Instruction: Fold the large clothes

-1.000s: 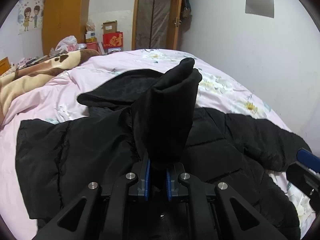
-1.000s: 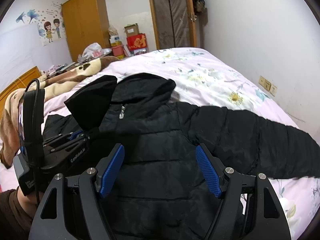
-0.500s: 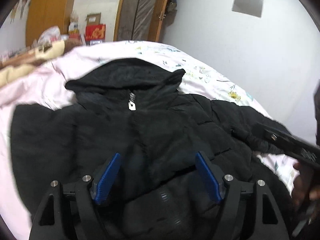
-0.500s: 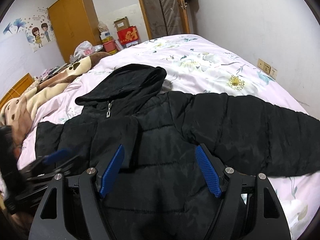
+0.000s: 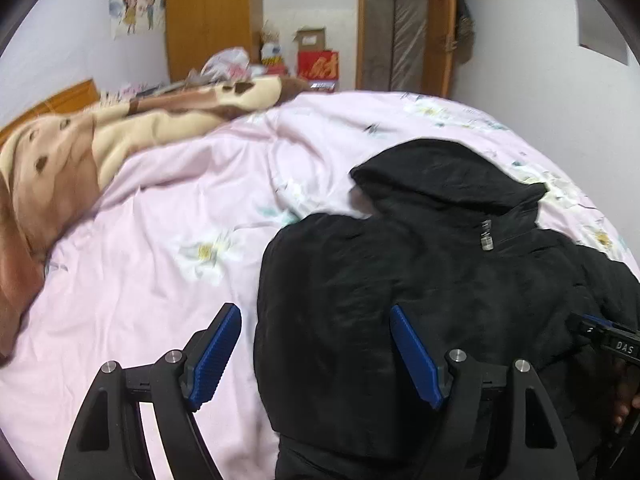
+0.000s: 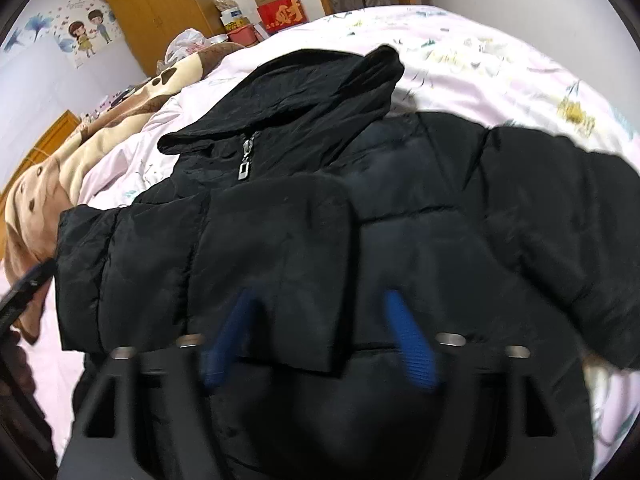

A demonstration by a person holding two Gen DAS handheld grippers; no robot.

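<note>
A black hooded puffer jacket point(image 5: 420, 280) point(image 6: 400, 200) lies front up on the pink bed. One sleeve point(image 6: 276, 264) is folded across its chest, and the other sleeve point(image 6: 560, 216) stretches out to the right. My left gripper point(image 5: 316, 354) is open over the jacket's left edge, with nothing pinched. My right gripper point(image 6: 318, 340) hangs low over the jacket's lower front. It is blurred and its jaws are closing, with the folded sleeve's cuff lying between the fingers, which do not visibly press on it. Each gripper shows at the edge of the other's view: the right gripper point(image 5: 608, 340) and the left gripper point(image 6: 24, 292).
The pink floral bedspread point(image 5: 160, 260) is bare left of the jacket. A beige and brown blanket point(image 5: 80, 148) is bunched at the far left. A wardrobe point(image 5: 212, 20), boxes point(image 5: 316, 60) and a door point(image 5: 404, 28) stand beyond the bed. A white wall runs along the right.
My left gripper let go of the raised sleeve, which now lies across the chest, and swung left to the jacket's edge. My right gripper sank closer to the jacket and its jaws narrowed.
</note>
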